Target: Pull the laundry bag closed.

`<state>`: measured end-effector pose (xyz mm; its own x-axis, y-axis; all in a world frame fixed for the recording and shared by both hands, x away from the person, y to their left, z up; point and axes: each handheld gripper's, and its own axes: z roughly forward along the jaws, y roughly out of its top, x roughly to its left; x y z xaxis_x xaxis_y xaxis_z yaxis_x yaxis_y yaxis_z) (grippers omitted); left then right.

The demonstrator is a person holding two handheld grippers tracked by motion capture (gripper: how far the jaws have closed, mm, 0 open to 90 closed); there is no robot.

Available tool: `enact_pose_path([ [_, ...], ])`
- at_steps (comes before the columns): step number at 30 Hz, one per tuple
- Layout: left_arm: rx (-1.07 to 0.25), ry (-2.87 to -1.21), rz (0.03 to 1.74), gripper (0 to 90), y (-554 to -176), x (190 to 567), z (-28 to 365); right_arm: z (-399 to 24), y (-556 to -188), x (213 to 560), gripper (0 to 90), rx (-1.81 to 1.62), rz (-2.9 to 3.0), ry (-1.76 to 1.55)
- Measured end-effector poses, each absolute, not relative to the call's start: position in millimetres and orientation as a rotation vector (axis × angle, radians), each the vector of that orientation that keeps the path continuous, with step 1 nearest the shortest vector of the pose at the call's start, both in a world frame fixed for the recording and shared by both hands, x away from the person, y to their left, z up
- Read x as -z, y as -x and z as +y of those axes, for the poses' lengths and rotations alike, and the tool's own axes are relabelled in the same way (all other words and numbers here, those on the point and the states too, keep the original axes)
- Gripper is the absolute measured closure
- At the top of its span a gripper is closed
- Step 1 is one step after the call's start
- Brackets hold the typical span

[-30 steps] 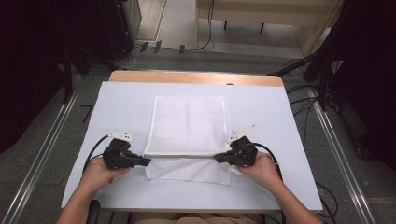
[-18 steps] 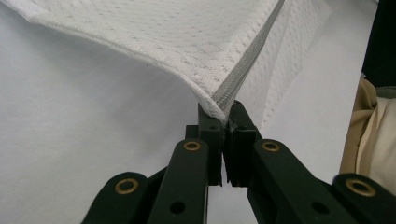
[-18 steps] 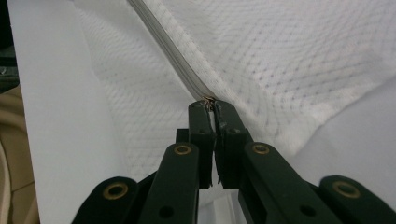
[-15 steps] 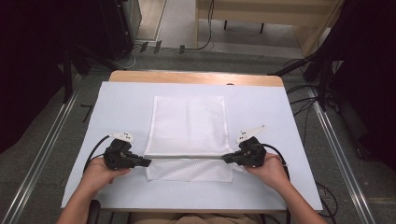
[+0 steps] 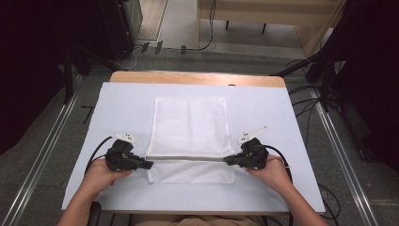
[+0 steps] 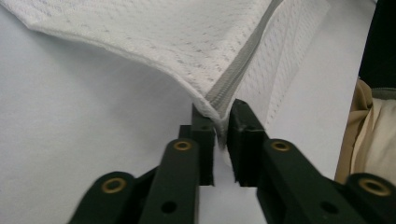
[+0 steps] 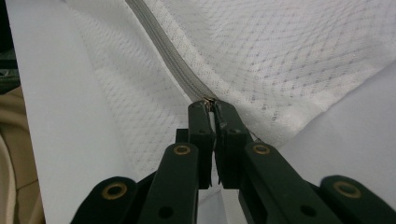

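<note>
A white mesh laundry bag (image 5: pixel 190 136) is seen lying on the white-covered worktop (image 5: pixel 127 106), near its centre and toward the 6 o'clock edge in the high view. A grey zipper (image 5: pixel 188 158) runs across the bag from 9 o'clock to 3 o'clock, with a narrow strip of mesh below it and the larger panel above, toward 12 o'clock. The left gripper (image 5: pixel 147 165) is held in the person's left hand (image 5: pixel 101 173) at the 9 o'clock end of the zipper; in the left gripper view its fingers (image 6: pixel 204 135) are clamped on the bag's corner, with the zipper end pinched between them and the mesh raised off the worktop there. The right gripper (image 5: pixel 228 161) is held in the right hand (image 5: pixel 268 170) at the 3 o'clock end; in the right gripper view its fingers (image 7: pixel 201 128) are pressed together on the zipper end, where a small metal piece (image 7: pixel 210 99) is visible at the tips. The zipper line is drawn straight between the two grippers. A black cable (image 5: pixel 96 151) loops from the left gripper across the worktop.
</note>
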<state>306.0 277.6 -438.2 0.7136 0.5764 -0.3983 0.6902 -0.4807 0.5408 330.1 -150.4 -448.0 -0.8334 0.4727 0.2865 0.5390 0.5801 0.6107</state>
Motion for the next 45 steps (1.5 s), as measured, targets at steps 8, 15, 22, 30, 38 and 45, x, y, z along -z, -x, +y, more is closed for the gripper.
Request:
enact_pose_path([
  [8,0.149,-2.176,0.987,54.5,-307,436,282,-151,-331,445,76.0,1.187,-2.689,0.877],
  [15,0.013,-2.076,1.023,42.3,-307,428,291,-159,-333,441,51.2,1.340,-2.727,0.954],
  [22,-0.056,-2.030,1.088,37.4,-311,428,302,-171,-342,442,44.6,1.370,-2.707,1.059],
  [30,-0.111,-1.994,1.167,36.2,-314,429,315,-192,-349,443,34.3,1.449,-2.682,1.246],
  [38,-0.184,-1.967,1.240,36.0,-315,430,326,-208,-357,449,29.9,1.470,-2.669,1.385],
  [45,-0.218,-1.961,1.261,34.7,-315,430,329,-215,-361,452,28.7,1.454,-2.663,1.455],
])
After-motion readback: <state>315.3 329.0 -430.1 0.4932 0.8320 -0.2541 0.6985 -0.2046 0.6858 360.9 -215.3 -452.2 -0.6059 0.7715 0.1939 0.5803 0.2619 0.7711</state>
